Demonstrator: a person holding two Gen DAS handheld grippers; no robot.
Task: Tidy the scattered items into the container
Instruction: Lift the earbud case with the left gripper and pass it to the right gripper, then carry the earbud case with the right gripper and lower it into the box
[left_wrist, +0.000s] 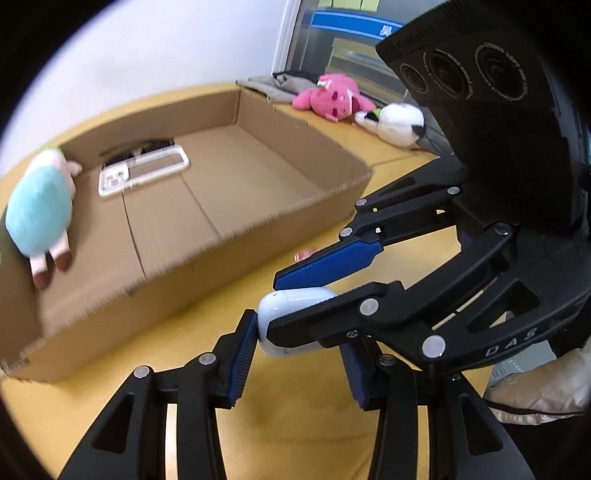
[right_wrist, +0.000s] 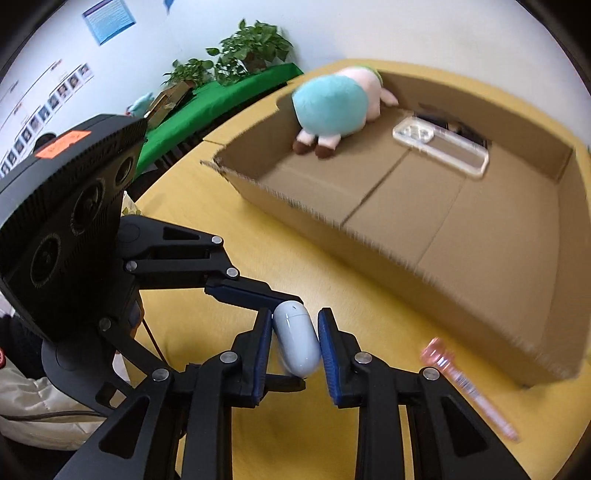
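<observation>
A pale blue-white capsule-shaped case (left_wrist: 291, 317) (right_wrist: 297, 339) is held above the yellow table between both grippers. My left gripper (left_wrist: 295, 354) has its blue pads on its ends. My right gripper (right_wrist: 293, 354) is closed on its sides; it appears in the left wrist view (left_wrist: 314, 284) from the right. The open cardboard box (left_wrist: 229, 236) (right_wrist: 406, 236) lies just beyond. Inside are a teal-and-pink plush (left_wrist: 40, 210) (right_wrist: 332, 107) and a clear phone case (left_wrist: 144, 173) (right_wrist: 441, 147). A pink pen (right_wrist: 465, 387) lies on the table in front of the box.
A pink plush (left_wrist: 332, 98) and a white plush (left_wrist: 399, 123) lie on the table behind the box, near folded grey cloth (left_wrist: 266, 86). Potted plants (right_wrist: 240, 55) and a green-covered surface (right_wrist: 221, 99) stand beyond the table's far left edge.
</observation>
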